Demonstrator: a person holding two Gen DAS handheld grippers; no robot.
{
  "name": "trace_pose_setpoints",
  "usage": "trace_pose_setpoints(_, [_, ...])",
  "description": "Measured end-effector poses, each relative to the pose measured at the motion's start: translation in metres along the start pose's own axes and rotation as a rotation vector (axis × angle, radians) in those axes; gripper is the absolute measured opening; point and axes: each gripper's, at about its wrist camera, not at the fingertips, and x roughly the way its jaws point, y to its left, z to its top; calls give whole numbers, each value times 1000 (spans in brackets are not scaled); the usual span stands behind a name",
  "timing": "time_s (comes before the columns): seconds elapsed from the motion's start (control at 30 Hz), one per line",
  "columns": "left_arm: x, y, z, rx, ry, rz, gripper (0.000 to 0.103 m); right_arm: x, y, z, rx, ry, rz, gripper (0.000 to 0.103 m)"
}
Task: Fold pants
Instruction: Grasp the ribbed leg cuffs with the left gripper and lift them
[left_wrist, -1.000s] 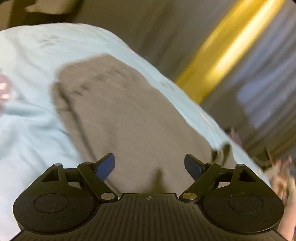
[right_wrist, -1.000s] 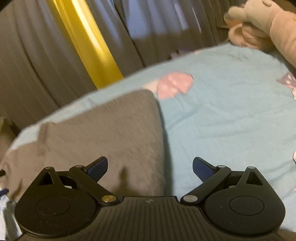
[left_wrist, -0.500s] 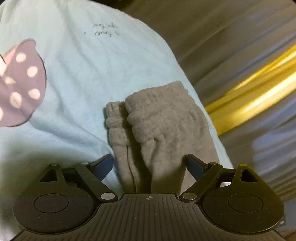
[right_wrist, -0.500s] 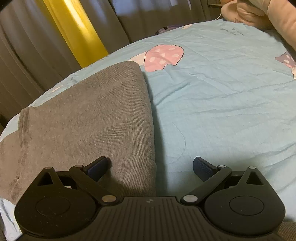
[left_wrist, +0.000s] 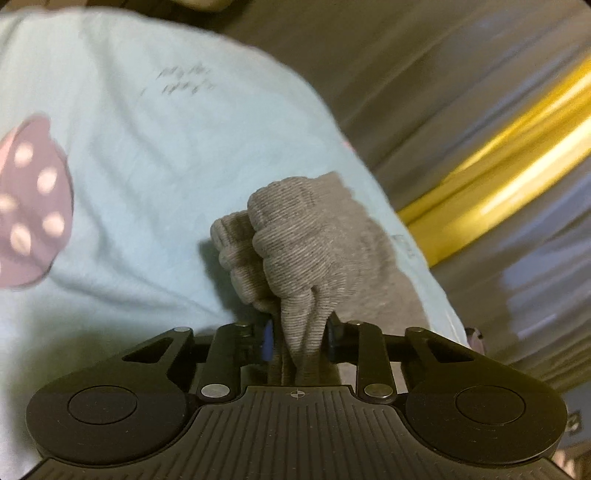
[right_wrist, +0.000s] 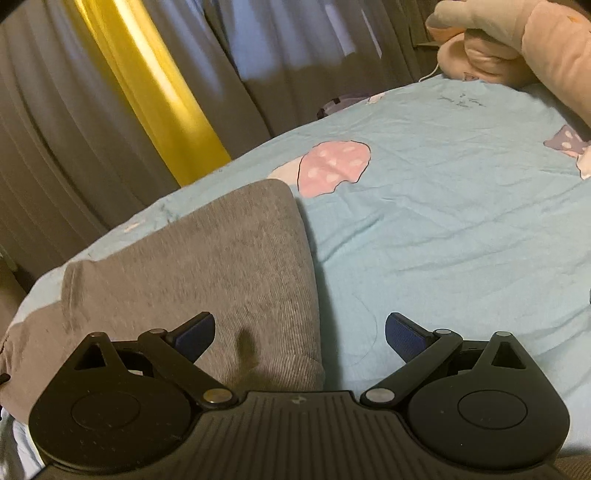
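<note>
The grey ribbed pants (right_wrist: 207, 266) lie folded on a light blue bedsheet (right_wrist: 443, 221) near the bed's edge. In the left wrist view my left gripper (left_wrist: 300, 338) is shut on a bunched end of the pants (left_wrist: 306, 251), with the gathered cuff sticking up past the fingers. My right gripper (right_wrist: 300, 334) is open and empty, hovering low over the right edge of the folded pants, its left finger above the fabric and its right finger above the sheet.
The sheet has pink mushroom prints (right_wrist: 332, 166) (left_wrist: 29, 206). Grey and yellow curtains (right_wrist: 147, 92) hang beyond the bed edge. A pink plush toy (right_wrist: 517, 40) lies at the far right of the bed.
My left gripper closed on the bunched end of the pants. The right gripper stayed open and shifted only slightly over the pants' edge.
</note>
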Motion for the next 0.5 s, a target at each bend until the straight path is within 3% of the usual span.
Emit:
trace_pose_setpoints(0.3, [-42, -69, 0, 267, -108, -73, 22, -4, -13, 2, 90, -2, 37, 99])
trace_pose_setpoints(0.43, [-56, -95, -6, 335, -129, -133, 21, -7, -10, 1, 58, -7, 65, 99])
trace_pose_setpoints(0.5, [-59, -102, -10, 347, -136, -138, 21, -13, -4, -1, 13, -37, 97, 92])
